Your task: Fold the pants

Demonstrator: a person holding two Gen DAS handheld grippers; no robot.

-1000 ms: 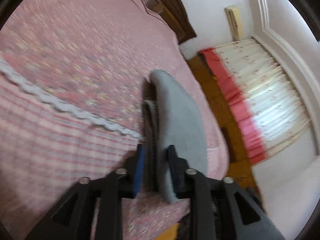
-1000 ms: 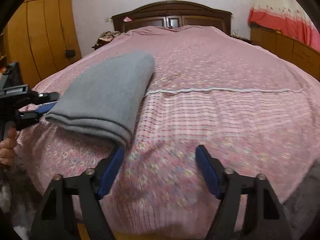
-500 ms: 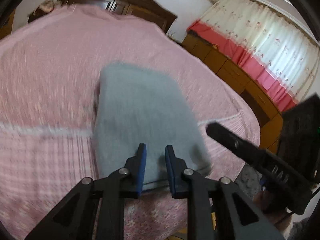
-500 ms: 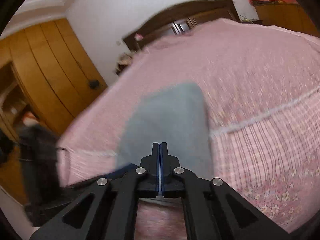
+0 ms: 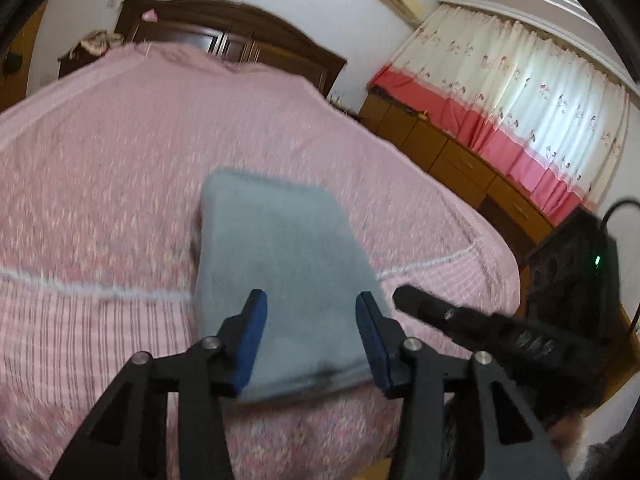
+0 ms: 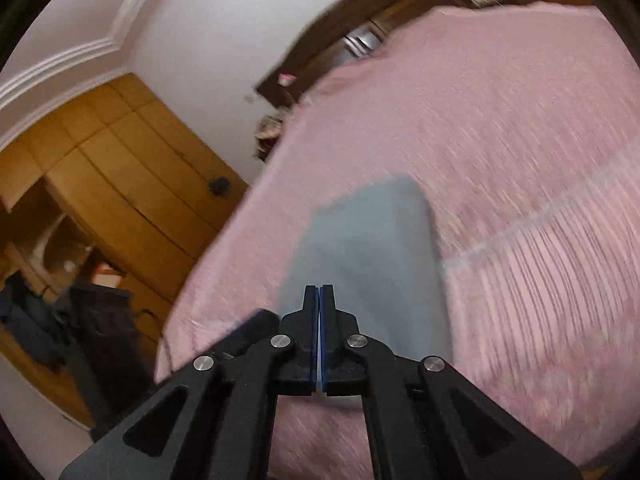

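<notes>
The grey pants [image 5: 280, 264] lie folded into a compact rectangle on the pink bedspread [image 5: 100, 168], near the bed's front edge. My left gripper [image 5: 310, 312] is open above the near end of the fold, holding nothing. My right gripper [image 6: 320, 300] is shut and empty, raised over the near end of the pants [image 6: 368, 256]. The right gripper's black body shows in the left wrist view [image 5: 480, 328], just right of the pants.
A dark wooden headboard [image 5: 224, 36] stands at the bed's far end. Wooden drawers [image 5: 460, 160] under red and white curtains [image 5: 520, 92] run along the right. A wooden wardrobe [image 6: 120, 184] stands left of the bed. The bedspread has a white lace seam [image 5: 80, 288].
My left gripper has opened wide and let go of the pants, which now lie flat. My right gripper went from open to shut and has lifted and swung over the pants.
</notes>
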